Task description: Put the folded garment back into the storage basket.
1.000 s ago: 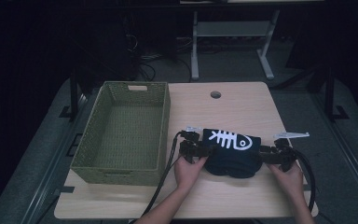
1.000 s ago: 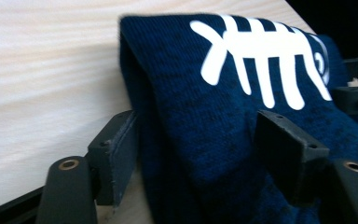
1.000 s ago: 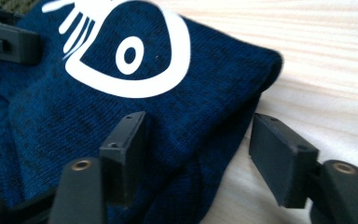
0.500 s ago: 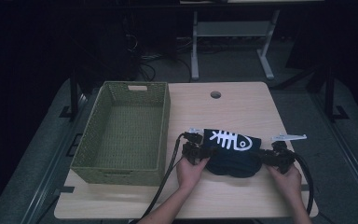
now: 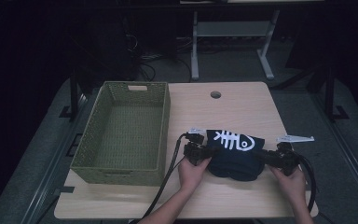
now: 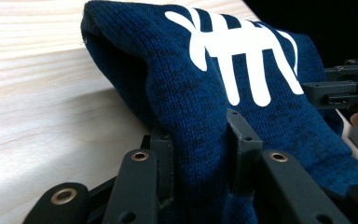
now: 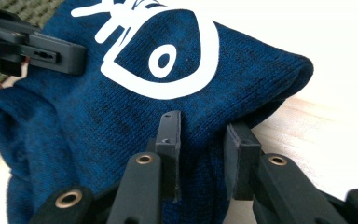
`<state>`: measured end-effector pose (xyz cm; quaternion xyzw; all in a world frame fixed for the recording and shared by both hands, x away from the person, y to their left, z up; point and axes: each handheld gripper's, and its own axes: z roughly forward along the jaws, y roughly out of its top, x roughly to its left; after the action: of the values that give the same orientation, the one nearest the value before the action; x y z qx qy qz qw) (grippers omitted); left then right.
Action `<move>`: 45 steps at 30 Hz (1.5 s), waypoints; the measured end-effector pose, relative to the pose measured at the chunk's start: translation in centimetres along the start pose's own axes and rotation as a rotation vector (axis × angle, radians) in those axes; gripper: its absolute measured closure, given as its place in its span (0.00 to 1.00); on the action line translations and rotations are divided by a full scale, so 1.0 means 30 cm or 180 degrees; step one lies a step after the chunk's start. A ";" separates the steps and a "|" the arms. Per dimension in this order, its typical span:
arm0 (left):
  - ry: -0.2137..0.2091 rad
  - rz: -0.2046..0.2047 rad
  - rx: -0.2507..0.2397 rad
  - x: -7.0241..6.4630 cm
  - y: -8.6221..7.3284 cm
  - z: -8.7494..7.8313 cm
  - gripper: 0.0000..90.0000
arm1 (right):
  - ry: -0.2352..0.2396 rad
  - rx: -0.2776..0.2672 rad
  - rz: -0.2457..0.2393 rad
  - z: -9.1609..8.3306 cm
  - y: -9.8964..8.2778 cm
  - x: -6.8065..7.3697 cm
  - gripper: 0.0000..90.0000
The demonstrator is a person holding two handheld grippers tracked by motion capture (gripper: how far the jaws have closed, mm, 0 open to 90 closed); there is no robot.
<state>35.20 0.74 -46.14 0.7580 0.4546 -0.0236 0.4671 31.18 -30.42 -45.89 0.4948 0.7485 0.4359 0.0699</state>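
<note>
A folded dark blue knitted garment [image 5: 235,154] with a white fish-skeleton print lies on the wooden table [image 5: 223,112], near its front edge. My left gripper [image 5: 209,151] is at the garment's left end and my right gripper [image 5: 261,156] at its right end. In the left gripper view the jaws have just closed, and the left gripper [image 6: 200,135] pinches a fold of the blue knit [image 6: 191,88]. In the right gripper view the right gripper [image 7: 203,135] has likewise just closed on a fold of the garment [image 7: 121,107] below the fish's eye.
A green woven basket [image 5: 164,126] with nothing in it stands on the left half of the table, close to the left gripper. A round cable hole [image 5: 215,94] sits at the table's far middle. Metal desk legs [image 5: 195,51] stand on the floor beyond.
Both grippers have moved in against the ends of the garment and closed on its folds. The garment now looks more bunched between them.
</note>
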 end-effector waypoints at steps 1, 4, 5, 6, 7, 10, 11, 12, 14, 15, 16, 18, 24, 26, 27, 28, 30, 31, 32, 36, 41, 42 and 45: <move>-0.0025 0.0000 -0.0011 -0.006 0.001 -0.002 0.76 | -0.0003 -0.0019 -0.0012 -0.007 0.000 0.003 0.78; -0.0049 0.0045 -0.0027 -0.022 0.007 -0.012 0.76 | -0.0002 -0.0077 -0.0032 -0.032 0.007 0.016 0.78; -0.0067 0.0042 -0.0030 -0.026 0.010 -0.017 0.76 | 0.0005 -0.0098 -0.0016 -0.039 0.009 0.019 0.78; -0.0072 0.0042 -0.0045 -0.028 0.012 -0.020 0.76 | 0.0022 -0.0120 -0.0002 -0.045 0.012 0.022 0.78; -0.0087 0.0029 -0.0059 -0.031 0.017 -0.026 0.76 | 0.0036 -0.0131 -0.0002 -0.048 0.014 0.023 0.78; -0.0102 0.0076 -0.0068 -0.042 0.027 -0.041 0.76 | 0.0062 -0.0139 0.0025 -0.053 0.025 0.029 0.78; -0.0102 0.0076 -0.0068 -0.042 0.027 -0.041 0.76 | 0.0062 -0.0139 0.0025 -0.053 0.025 0.029 0.78; -0.0122 0.0117 -0.0077 -0.057 0.035 -0.053 0.76 | 0.0076 -0.0141 0.0028 -0.056 0.031 0.034 0.78; -0.0134 0.0149 -0.0103 -0.069 0.042 -0.063 0.76 | 0.0084 -0.0130 0.0032 -0.060 0.038 0.038 0.78; -0.0149 0.0161 -0.0117 -0.077 0.047 -0.069 0.76 | 0.0081 -0.0131 0.0029 -0.063 0.040 0.039 0.79; -0.0149 0.0161 -0.0117 -0.077 0.047 -0.069 0.76 | 0.0081 -0.0131 0.0029 -0.063 0.040 0.039 0.79; -0.0155 0.0187 -0.0132 -0.089 0.062 -0.083 0.76 | 0.0116 -0.0166 0.0075 -0.080 0.055 0.041 0.79; -0.0208 0.0210 -0.0207 -0.117 0.099 -0.116 0.76 | 0.0168 -0.0230 0.0100 -0.119 0.088 0.044 0.79; -0.0232 0.0216 -0.0226 -0.126 0.114 -0.132 0.76 | 0.0165 -0.0257 0.0113 -0.131 0.101 0.050 0.79; -0.0236 0.0223 -0.0237 -0.129 0.121 -0.139 0.76 | 0.0169 -0.0260 0.0107 -0.137 0.108 0.053 0.79; -0.0238 0.0232 -0.0240 -0.132 0.128 -0.146 0.76 | 0.0177 -0.0270 0.0099 -0.142 0.114 0.055 0.79; -0.0252 0.0230 -0.0241 -0.136 0.141 -0.161 0.76 | 0.0199 -0.0287 0.0100 -0.150 0.128 0.061 0.79; -0.0255 0.0233 -0.0249 -0.139 0.147 -0.167 0.76 | 0.0206 -0.0296 0.0093 -0.152 0.132 0.062 0.79; -0.0254 0.0251 -0.0251 -0.141 0.153 -0.174 0.76 | 0.0217 -0.0295 0.0103 -0.154 0.137 0.065 0.79; -0.0277 0.0249 -0.0266 -0.141 0.177 -0.205 0.76 | 0.0251 -0.0294 0.0088 -0.159 0.159 0.076 0.79; -0.0297 0.0248 -0.0305 -0.137 0.204 -0.241 0.76 | 0.0316 -0.0306 0.0081 -0.167 0.194 0.095 0.79; -0.0301 0.0246 -0.0317 -0.136 0.207 -0.247 0.76 | 0.0326 -0.0316 0.0079 -0.168 0.201 0.100 0.79; -0.0334 0.0196 -0.0337 -0.127 0.218 -0.271 0.76 | 0.0358 -0.0313 0.0063 -0.171 0.224 0.114 0.79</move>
<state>34.47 3.14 -35.32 0.7436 0.4065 -0.0249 0.5303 31.29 -29.80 -36.80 0.4729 0.7240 0.5000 0.0477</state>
